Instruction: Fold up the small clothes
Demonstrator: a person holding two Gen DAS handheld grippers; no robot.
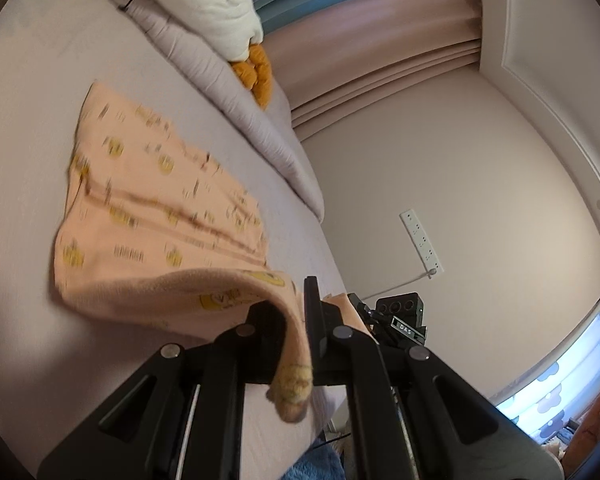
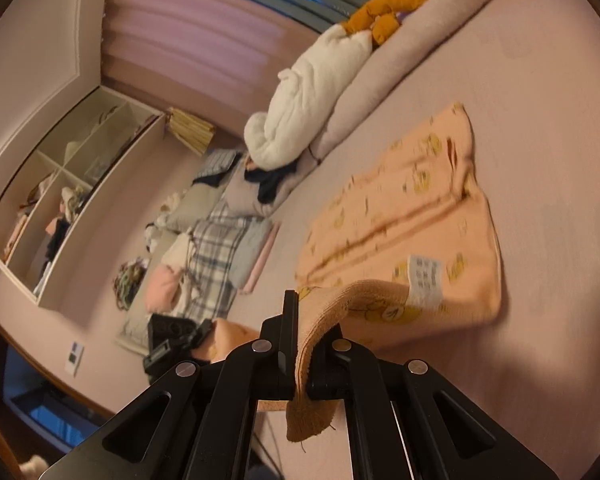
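Observation:
A small peach garment with yellow cartoon prints (image 1: 152, 208) lies on the pale pink bed (image 1: 28, 120), its near edge lifted. My left gripper (image 1: 296, 320) is shut on the garment's near corner, which hangs down between the fingers. In the right wrist view the same garment (image 2: 412, 216) lies flat with a white care label (image 2: 424, 280) showing. My right gripper (image 2: 300, 328) is shut on the other near corner, cloth drooping below the fingers. The right gripper's body (image 1: 396, 320) shows in the left wrist view, close beside the left one.
A rolled pale duvet (image 1: 220, 76) with a white and orange plush toy (image 1: 220, 4) runs along the bed's far side. Pillows and folded clothes (image 2: 216, 236) are piled at the bed's end. A wall shelf (image 2: 64, 200) and a socket strip (image 1: 420, 240) are on the walls.

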